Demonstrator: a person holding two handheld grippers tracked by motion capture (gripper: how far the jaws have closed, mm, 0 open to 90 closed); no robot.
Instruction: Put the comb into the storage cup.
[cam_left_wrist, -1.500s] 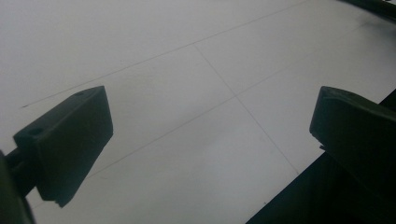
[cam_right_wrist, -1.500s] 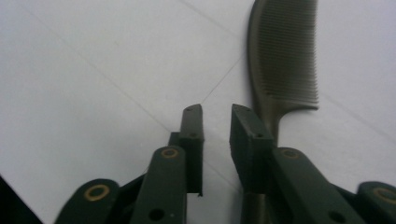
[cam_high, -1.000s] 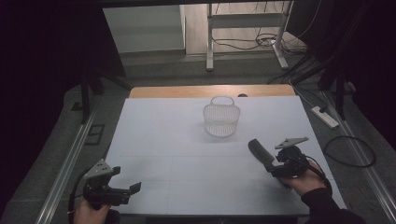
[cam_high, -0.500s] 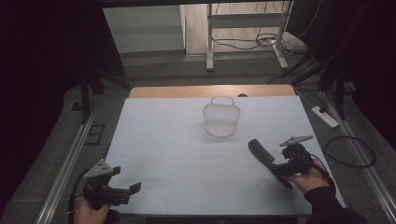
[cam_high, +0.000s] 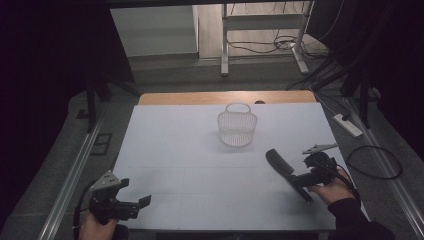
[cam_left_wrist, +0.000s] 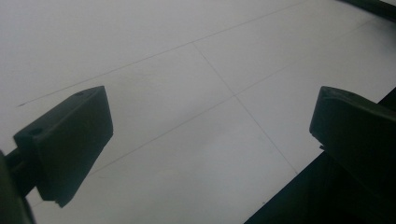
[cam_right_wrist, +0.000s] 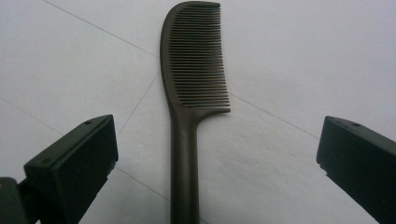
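Note:
A dark comb (cam_high: 280, 162) lies flat on the white table (cam_high: 175, 150) at the right, teeth end away from the person. In the right gripper view the comb (cam_right_wrist: 194, 93) runs up the middle, its handle between the jaws and touching neither. My right gripper (cam_high: 300, 182) (cam_right_wrist: 215, 135) is open; its jaws have just been opening. At the front left corner my left gripper (cam_high: 140, 205) (cam_left_wrist: 210, 116) is held low over bare table, open, with nothing between its jaws.
A small white wire basket (cam_high: 237, 127) with a handle stands at the middle of the table's far half. A white power strip (cam_high: 347, 125) and a looped cable (cam_high: 375, 162) lie on the floor beyond the right edge.
The right gripper's jaws have spread apart and let go of the comb, which now lies on the table. The right hand shifted slightly towards the person. The left gripper has not moved.

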